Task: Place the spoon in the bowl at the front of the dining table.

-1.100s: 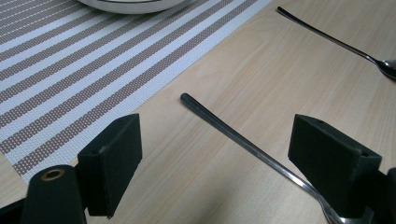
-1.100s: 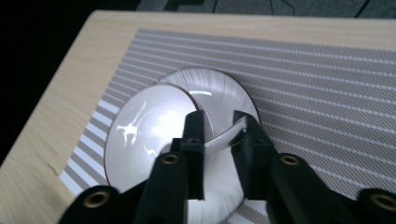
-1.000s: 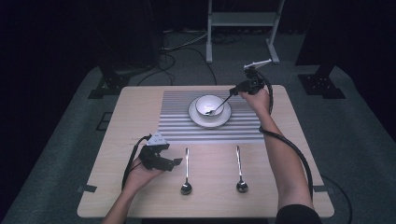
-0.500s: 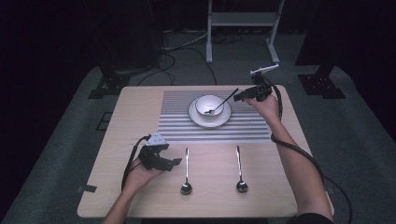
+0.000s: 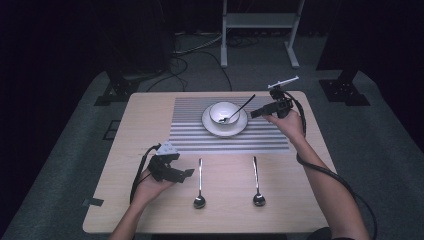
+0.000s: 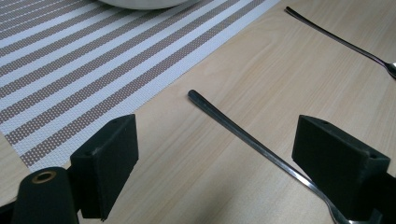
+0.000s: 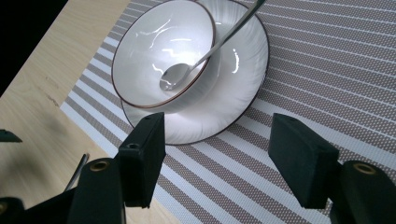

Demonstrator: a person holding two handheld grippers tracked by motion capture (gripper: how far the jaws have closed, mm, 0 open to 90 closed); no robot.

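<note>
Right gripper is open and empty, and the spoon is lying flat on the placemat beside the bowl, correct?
Not quite. The right gripper is open and empty, but the spoon rests inside the bowl, handle leaning on its rim, as the right gripper view shows.

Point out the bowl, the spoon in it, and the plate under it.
bowl (image 7: 149,51), right gripper view, on its inner wall.
spoon (image 7: 173,77), right gripper view, on its scoop at the bowl's bottom.
plate (image 7: 243,74), right gripper view, on the bare rim right of the bowl.
</note>
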